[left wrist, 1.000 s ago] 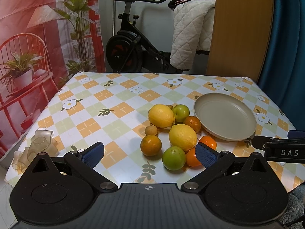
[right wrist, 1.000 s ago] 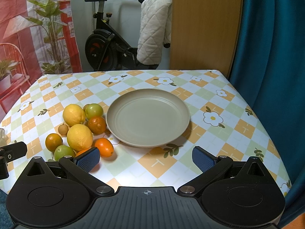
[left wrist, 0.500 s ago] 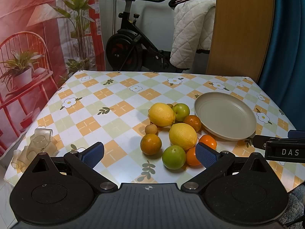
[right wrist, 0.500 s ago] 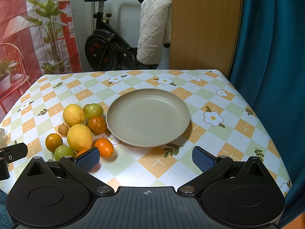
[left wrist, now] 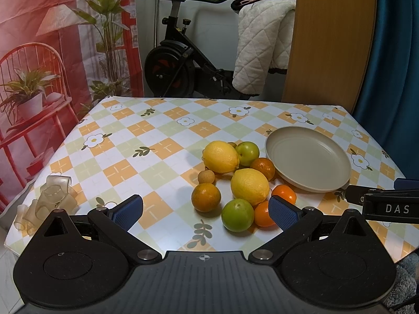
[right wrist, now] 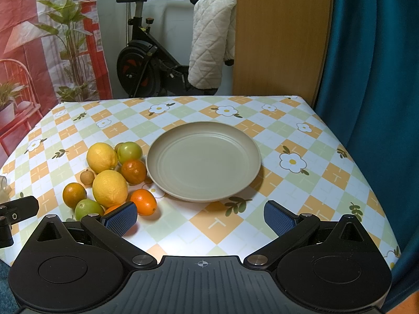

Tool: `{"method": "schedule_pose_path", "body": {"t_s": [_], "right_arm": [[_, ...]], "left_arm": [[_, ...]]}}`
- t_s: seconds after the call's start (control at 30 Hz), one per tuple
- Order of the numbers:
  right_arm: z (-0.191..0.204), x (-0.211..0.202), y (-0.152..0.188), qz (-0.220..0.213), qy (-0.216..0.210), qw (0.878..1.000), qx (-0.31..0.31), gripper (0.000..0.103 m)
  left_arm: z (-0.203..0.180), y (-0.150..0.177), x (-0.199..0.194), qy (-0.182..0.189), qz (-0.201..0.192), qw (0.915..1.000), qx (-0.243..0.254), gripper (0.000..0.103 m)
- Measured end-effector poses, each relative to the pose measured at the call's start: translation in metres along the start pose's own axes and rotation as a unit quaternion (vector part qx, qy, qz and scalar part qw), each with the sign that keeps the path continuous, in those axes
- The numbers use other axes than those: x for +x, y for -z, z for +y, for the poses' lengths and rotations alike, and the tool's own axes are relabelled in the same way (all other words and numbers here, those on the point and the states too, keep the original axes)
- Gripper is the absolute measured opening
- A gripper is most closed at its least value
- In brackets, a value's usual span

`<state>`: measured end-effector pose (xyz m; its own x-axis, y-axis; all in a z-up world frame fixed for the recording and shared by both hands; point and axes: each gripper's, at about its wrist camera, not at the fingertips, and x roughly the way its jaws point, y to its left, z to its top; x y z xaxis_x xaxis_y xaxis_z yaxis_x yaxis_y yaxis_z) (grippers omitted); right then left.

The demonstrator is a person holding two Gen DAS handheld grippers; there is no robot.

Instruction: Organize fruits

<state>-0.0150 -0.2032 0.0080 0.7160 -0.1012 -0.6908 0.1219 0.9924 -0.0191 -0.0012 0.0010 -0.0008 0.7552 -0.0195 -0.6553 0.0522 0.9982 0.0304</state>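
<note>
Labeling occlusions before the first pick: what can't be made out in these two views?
- Orange, left wrist view: partly behind the left gripper's right pad.
- Same orange, right wrist view: mostly behind the right gripper's left pad.
- Small brown fruit: mostly behind a lemon.

L view: orange (left wrist: 262, 214) partly hidden behind a blue pad (left wrist: 282, 212); small fruit (left wrist: 232, 144) mostly hidden behind lemon (left wrist: 220, 156). R view: orange (right wrist: 112, 208) nearly all hidden by pad (right wrist: 121, 219); surface (right wrist: 340, 162) near edge cut off by tongs' body.
</note>
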Motion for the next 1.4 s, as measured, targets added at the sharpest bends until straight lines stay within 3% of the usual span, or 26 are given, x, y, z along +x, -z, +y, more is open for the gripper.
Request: {"method": "schedule_pose_path", "body": {"t_s": [0.9,1.3,1.4], "right_arm": [[0.004,0.001,0.002,-0.002,0.000,1.000,-0.003,0.102],[0.000,0.009,-0.026,-0.050,-0.055,0.997,-0.009,0.099],[0.004,0.017,-0.030,-0.050,-0.074,0.996,-0.015,0.103]], "left_arm": [[0.006,0.000,0.003,-0.002,0.007,0.9999,-0.011,0.103],[0.040,-0.025,0.015,-0.030,-0.016,0.9982,-0.050,0.102],[0.047,-0.030,0.021,-0.029,-0.021,0.9976,-0.059,0.095]]}}
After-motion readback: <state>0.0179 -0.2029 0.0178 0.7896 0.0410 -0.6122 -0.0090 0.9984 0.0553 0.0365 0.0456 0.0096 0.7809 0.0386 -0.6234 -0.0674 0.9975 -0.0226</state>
